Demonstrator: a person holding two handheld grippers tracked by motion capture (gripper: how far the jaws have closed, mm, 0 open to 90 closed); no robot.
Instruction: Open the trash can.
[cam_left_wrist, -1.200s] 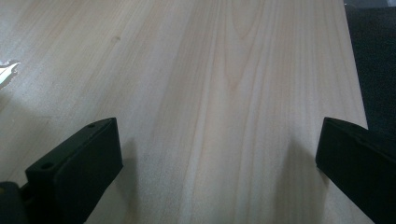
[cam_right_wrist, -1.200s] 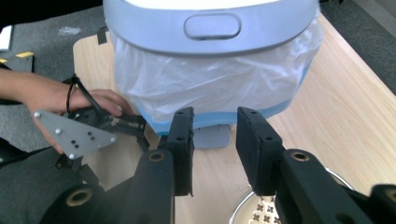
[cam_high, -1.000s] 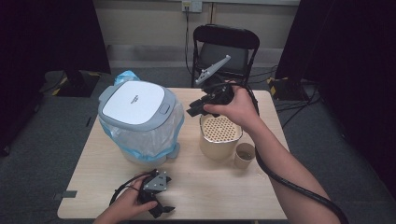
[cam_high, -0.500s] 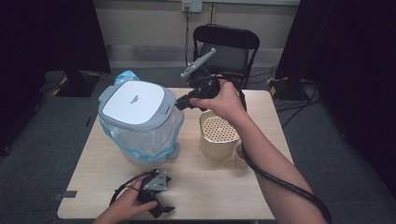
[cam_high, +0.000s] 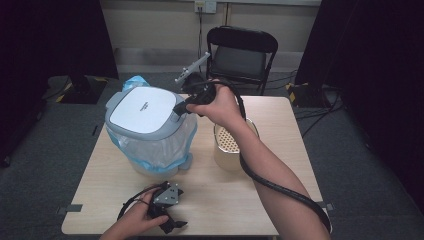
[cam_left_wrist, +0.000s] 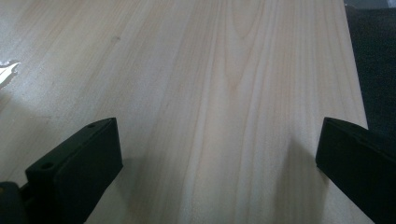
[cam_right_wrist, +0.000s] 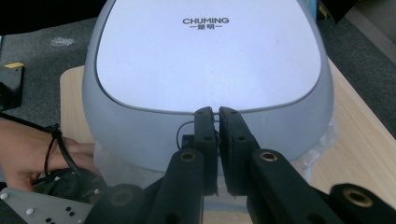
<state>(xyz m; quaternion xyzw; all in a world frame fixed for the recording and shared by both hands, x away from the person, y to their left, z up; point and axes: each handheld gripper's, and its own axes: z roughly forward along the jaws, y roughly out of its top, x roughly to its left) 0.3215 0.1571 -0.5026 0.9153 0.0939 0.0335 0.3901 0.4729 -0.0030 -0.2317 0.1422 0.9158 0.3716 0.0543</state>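
A bin with a white and grey lid (cam_high: 144, 110) stands on the left half of the table, lined with a clear and blue bag (cam_high: 150, 150). My right gripper (cam_high: 178, 109) is shut, its tips against the lid's right edge. In the right gripper view the shut jaws of the right gripper (cam_right_wrist: 217, 112) meet the lid (cam_right_wrist: 205, 56) at its grey rim, with nothing seen between them. My left gripper (cam_high: 170, 222) rests near the table's front edge, held by a hand. Its jaws stand wide apart over bare wood, so the left gripper (cam_left_wrist: 219, 154) is open.
A beige perforated container (cam_high: 227, 150) stands right of the bin, under my right forearm. The light wooden table (cam_high: 295, 150) has bare wood at right and front. A black folding chair (cam_high: 240, 55) stands behind the table, with cables on the grey floor.
My right gripper has moved left, from above the beige container to the bin lid's edge. The left gripper has stayed put.
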